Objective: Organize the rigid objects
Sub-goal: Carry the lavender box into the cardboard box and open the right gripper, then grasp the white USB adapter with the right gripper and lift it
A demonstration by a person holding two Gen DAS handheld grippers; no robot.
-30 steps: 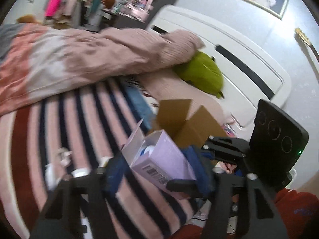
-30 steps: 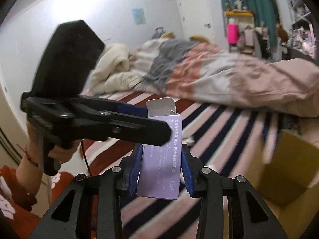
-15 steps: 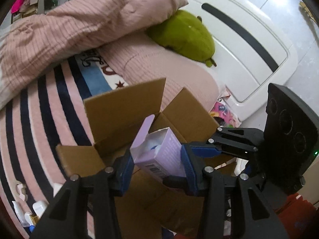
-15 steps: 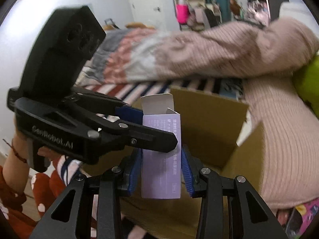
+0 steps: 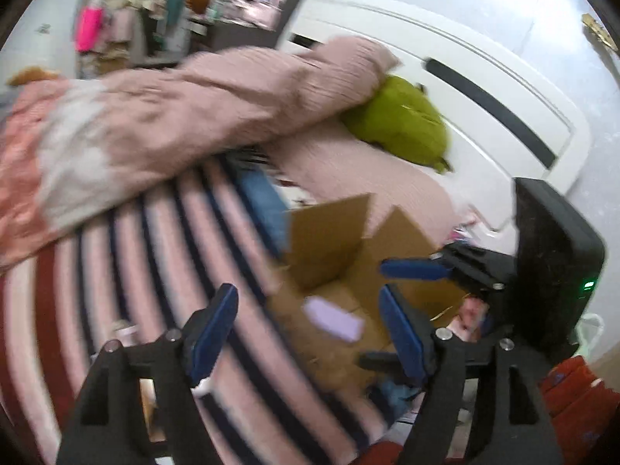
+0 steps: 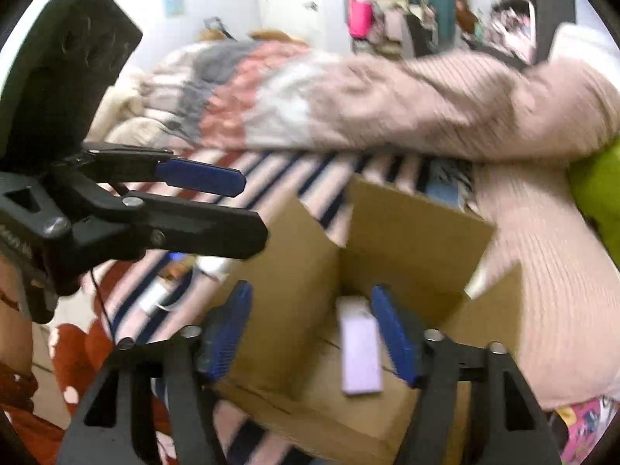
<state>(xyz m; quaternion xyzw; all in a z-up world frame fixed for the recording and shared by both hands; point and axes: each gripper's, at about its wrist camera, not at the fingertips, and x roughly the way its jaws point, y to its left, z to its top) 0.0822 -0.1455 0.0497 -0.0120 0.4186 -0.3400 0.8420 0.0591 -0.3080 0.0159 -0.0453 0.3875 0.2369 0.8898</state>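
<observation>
Both tongs are seen spread wide with nothing between the pads: the left gripper (image 5: 306,329) over the striped bedding (image 5: 128,271), the right gripper (image 6: 314,333) above the open cardboard box (image 6: 407,232). The lilac carton (image 6: 360,352) lies flat on the box floor, apparently loose, though blur leaves that uncertain. A raised flap could be clipped by a swinging finger and the box tipped on the soft bedding. The small items (image 6: 162,294) beside the box might be scattered likewise.
</observation>
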